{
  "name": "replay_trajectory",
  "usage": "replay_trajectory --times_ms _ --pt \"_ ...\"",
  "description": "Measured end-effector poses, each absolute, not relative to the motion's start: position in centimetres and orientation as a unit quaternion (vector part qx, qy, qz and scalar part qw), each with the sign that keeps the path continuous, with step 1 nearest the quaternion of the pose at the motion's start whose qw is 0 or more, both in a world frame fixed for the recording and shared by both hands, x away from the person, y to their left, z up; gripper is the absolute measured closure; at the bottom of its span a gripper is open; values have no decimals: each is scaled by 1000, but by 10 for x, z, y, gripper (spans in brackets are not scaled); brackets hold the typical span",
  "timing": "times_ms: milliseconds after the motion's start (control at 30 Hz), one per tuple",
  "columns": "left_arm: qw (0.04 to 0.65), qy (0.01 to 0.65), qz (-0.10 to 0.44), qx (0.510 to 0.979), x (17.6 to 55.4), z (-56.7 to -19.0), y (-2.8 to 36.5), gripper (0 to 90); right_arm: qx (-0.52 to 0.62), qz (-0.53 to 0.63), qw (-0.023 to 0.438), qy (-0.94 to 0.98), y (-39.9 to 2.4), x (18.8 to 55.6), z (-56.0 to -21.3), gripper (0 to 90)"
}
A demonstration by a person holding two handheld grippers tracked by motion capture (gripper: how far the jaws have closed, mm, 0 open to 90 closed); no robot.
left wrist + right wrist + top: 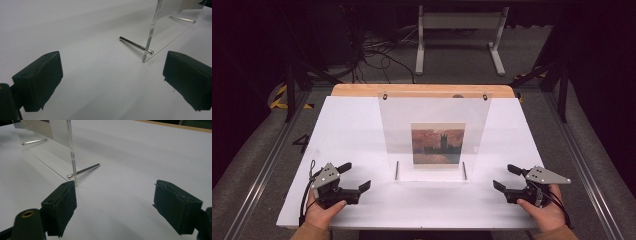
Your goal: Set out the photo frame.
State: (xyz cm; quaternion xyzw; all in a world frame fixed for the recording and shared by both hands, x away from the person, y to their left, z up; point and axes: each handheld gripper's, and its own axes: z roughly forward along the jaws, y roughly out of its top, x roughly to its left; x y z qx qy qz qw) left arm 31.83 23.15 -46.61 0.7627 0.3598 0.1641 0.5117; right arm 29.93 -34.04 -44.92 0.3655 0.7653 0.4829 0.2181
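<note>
A clear acrylic picture frame [434, 135] stands upright in the middle of the white table [357, 125]. It holds a small painting [438, 144] of a dark tower against a red sky. Two metal pins [397, 170] run through its base. My left gripper [354, 176] rests low at the front left, held by a hand, open with nothing between its jaws. In the left gripper view the frame's near corner [150, 37] and one pin [135, 45] lie ahead to the right. My right gripper [505, 177] sits at the front right, open and empty; the frame's edge [71, 152] and a pin [85, 170] lie ahead.
A wooden strip [422, 90] borders the table's far edge. Beyond it stand a white metal stand [459, 37] and loose cables [377, 55] on the floor. Black frame bars [291, 85] flank the table on both sides.
</note>
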Motion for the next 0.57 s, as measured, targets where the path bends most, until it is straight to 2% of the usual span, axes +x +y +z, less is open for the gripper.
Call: replay_trajectory --times_ms 567 --pt "515 365 164 758 319 -465 232 29 365 472 215 773 -337 301 -452 171"
